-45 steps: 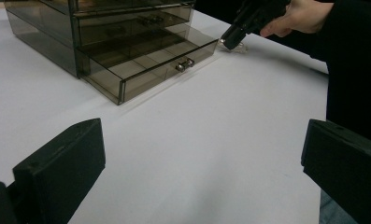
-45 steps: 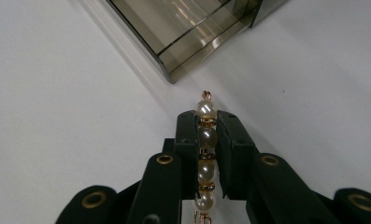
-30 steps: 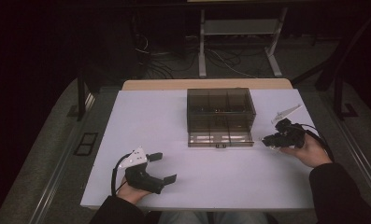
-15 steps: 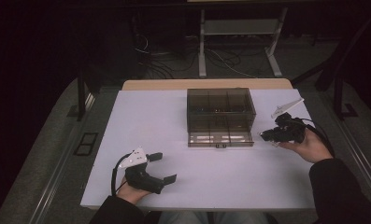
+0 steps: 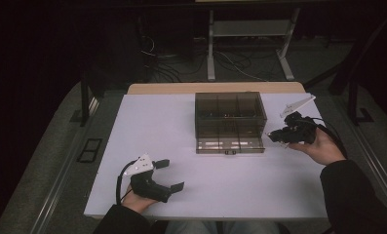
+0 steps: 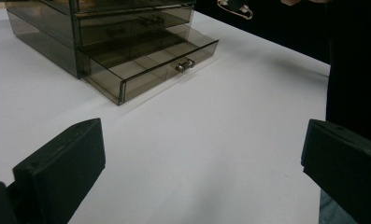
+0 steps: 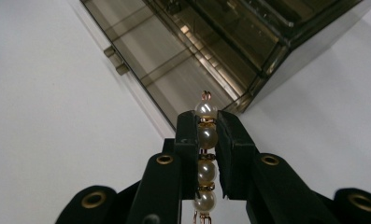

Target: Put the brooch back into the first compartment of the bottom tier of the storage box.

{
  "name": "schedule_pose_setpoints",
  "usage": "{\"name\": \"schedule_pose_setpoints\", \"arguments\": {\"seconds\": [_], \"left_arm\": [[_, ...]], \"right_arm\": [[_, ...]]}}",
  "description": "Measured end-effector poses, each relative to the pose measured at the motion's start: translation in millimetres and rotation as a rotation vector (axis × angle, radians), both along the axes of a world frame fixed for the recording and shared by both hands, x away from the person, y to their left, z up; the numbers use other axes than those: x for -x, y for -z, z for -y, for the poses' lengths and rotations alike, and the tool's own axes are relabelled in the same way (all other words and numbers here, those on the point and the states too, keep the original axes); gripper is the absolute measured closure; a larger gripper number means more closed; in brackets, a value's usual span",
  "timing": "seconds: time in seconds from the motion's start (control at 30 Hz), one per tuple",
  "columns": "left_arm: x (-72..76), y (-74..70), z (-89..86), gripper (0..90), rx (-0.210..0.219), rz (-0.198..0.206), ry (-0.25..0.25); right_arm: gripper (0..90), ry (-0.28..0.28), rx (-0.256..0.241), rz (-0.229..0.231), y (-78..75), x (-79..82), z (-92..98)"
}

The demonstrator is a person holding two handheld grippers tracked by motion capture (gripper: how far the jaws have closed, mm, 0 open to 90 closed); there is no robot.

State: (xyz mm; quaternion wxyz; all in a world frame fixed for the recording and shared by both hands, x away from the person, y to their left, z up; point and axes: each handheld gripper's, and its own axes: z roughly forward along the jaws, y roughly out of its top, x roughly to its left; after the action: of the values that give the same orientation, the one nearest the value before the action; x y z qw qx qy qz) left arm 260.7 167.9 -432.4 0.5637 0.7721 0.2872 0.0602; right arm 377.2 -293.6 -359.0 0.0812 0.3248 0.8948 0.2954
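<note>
I had the right gripper (image 7: pixel 205 122) clamped on the pearl strand (image 7: pixel 205 135) beside the open bottom drawer (image 5: pixel 230 144), left gripper (image 5: pixel 169 174) idle and released, so next I'd reckon dropping it in.

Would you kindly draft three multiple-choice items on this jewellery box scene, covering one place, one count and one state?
1. Where does the right gripper sit relative to the smoky transparent plastic drawer box?
A. At its right side
B. On top of it
C. Behind it

2. How many beads of the white pearl strand with gold spacers show between the jaws in the right gripper view?
A. One
B. Four
C. Eight

3. What state is the box's bottom drawer in?
A. Removed
B. Shut
C. Pulled out

Answers: 1 A, seen from the high view; 2 B, four pearls in line; 3 C, it juts forward with its knob ahead.
</note>
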Motion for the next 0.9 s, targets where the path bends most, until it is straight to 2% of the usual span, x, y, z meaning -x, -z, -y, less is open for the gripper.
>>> {"name": "schedule_pose_setpoints", "arguments": {"seconds": [0.17, 0.9], "left_arm": [[0.0, -0.1, -0.2, 0.0, 0.001, 0.000, -0.001], [0.3, -0.6, -0.6, 0.0, 0.002, 0.003, 0.002]], "right_arm": [[78.5, -0.016, -0.007, 0.013, -9.2, -1.9, -8.4], [78.4, -0.082, -0.009, 0.036, -26.2, -8.8, -47.4]]}}
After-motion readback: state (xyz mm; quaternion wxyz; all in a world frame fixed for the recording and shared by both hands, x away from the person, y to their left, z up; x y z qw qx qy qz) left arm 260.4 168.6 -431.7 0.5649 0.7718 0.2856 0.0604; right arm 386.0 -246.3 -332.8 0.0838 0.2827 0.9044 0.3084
